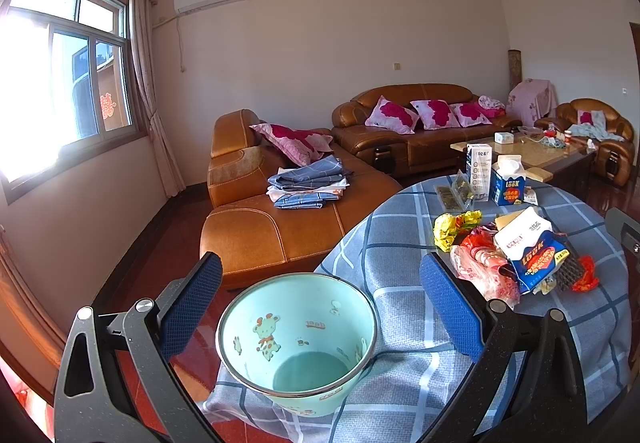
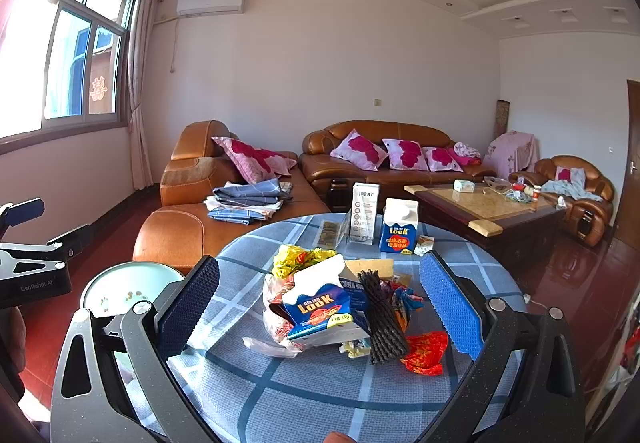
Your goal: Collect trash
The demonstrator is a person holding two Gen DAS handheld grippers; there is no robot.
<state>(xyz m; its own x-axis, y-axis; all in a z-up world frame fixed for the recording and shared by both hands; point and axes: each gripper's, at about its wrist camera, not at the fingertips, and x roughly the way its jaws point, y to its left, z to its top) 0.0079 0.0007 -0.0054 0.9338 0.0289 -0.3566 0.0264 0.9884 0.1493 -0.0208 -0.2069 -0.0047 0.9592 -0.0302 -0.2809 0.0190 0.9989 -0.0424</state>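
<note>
Right wrist view: both grippers, right [image 2: 320, 307] and left [image 1: 320, 307], gape empty; the carton [image 2: 324, 313] looks light, crushable — pinch its flattened sides.

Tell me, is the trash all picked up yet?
Not yet. Nothing looks done: the green bin looks empty inside. Nothing is in hand either; the left gripper is open around the bin and the right gripper is open over the trash pile. Left to do: the crushed blue carton, the yellow wrapper and the red wrapper all lie on the table.
</note>
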